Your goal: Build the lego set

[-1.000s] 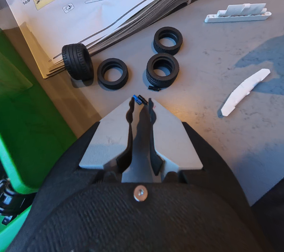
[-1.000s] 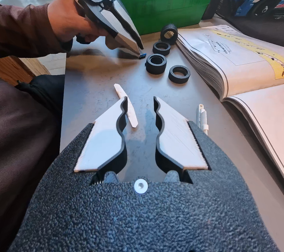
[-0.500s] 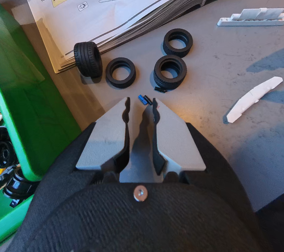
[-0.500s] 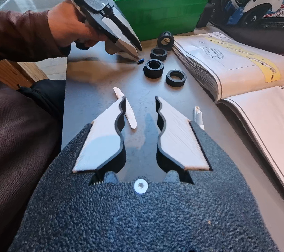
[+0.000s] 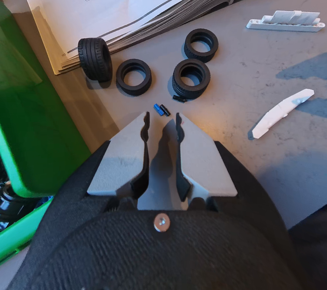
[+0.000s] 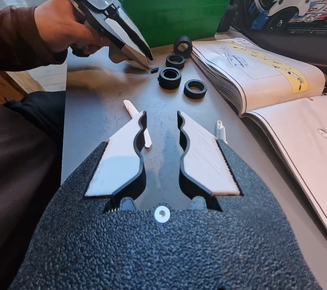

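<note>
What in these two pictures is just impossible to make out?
- Green bin contents: left wrist view, cut off by the edge; right wrist view, its wall hides them.
- White curved piece: right wrist view, middle hidden by the right gripper.
- White beam assembly: mostly behind that gripper.
- Black pin by a tire: too small.

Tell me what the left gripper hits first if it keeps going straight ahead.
Probably the small blue and black pins, lying just past the open left gripper. Beyond them is the nearest tyre. Depth is hard to judge.
</note>
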Demonstrator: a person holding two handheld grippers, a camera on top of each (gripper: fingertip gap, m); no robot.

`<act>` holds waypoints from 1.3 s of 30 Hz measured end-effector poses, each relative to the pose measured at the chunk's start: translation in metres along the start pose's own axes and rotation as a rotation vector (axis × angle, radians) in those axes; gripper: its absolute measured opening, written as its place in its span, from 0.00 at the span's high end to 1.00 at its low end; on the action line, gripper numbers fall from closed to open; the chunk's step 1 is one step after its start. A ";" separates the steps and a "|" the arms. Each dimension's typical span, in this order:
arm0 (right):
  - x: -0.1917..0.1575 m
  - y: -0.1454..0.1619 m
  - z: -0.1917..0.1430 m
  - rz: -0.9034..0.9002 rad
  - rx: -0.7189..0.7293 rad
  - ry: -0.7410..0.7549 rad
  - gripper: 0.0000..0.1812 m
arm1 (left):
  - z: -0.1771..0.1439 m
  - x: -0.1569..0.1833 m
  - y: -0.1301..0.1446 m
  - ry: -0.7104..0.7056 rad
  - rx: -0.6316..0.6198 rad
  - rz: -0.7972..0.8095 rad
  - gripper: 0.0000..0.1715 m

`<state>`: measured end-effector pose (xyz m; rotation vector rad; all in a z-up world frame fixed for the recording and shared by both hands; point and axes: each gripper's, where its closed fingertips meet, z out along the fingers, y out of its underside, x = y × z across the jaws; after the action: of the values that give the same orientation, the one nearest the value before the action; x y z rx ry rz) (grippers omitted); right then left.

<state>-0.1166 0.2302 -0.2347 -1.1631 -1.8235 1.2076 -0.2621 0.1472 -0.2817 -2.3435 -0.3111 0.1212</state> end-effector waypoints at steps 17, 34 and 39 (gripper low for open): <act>-0.003 0.002 0.001 -0.003 -0.008 -0.016 0.82 | 0.010 -0.009 0.007 -0.061 -0.038 0.044 0.88; -0.005 0.001 0.002 -0.005 -0.008 -0.026 0.82 | 0.002 -0.013 0.000 -0.080 -0.031 0.094 0.90; -0.004 0.002 0.002 -0.001 -0.012 -0.028 0.82 | 0.007 -0.010 0.002 -0.056 -0.041 0.092 0.91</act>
<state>-0.1164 0.2256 -0.2376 -1.1570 -1.8546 1.2198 -0.2725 0.1480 -0.2877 -2.3986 -0.2347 0.2275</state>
